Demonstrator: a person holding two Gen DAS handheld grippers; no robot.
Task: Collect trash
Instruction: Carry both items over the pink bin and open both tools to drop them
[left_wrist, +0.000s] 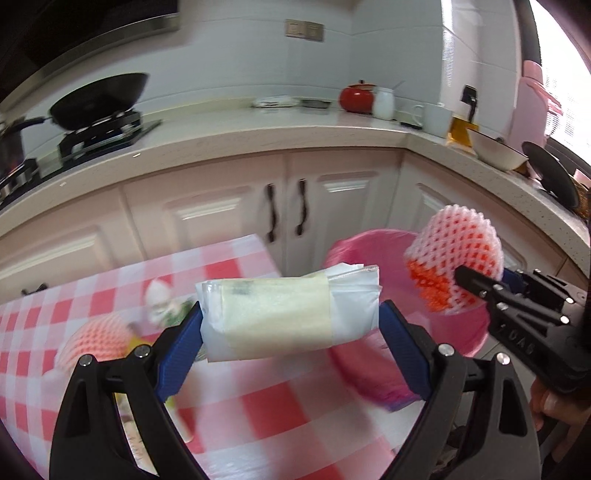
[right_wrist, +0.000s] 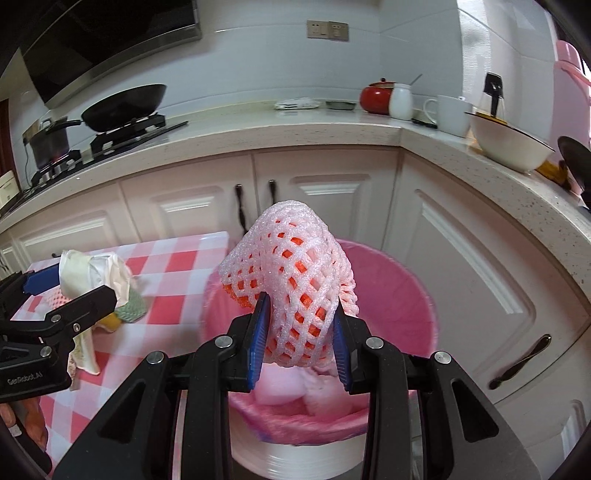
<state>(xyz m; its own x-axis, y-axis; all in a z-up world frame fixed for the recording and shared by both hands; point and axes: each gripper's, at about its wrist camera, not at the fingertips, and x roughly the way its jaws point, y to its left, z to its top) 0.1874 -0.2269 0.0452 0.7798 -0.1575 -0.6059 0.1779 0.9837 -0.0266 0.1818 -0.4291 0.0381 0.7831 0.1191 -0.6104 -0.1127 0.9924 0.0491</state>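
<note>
The left gripper (left_wrist: 291, 325) is clamping a rolled white plastic packet (left_wrist: 288, 314); the right gripper (right_wrist: 300, 345) is squeezing a pink-and-orange foam net (right_wrist: 291, 284) above the pink-lined bin (right_wrist: 406, 295).

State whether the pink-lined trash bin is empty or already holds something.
Not empty: pale pink trash lies inside the trash bin, visible in the right wrist view.

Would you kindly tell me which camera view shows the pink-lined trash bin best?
The right wrist view: the trash bin shows its open rim and inside, beyond the foam net. In the left wrist view it is blurred, partly hidden behind the plastic packet.
</note>
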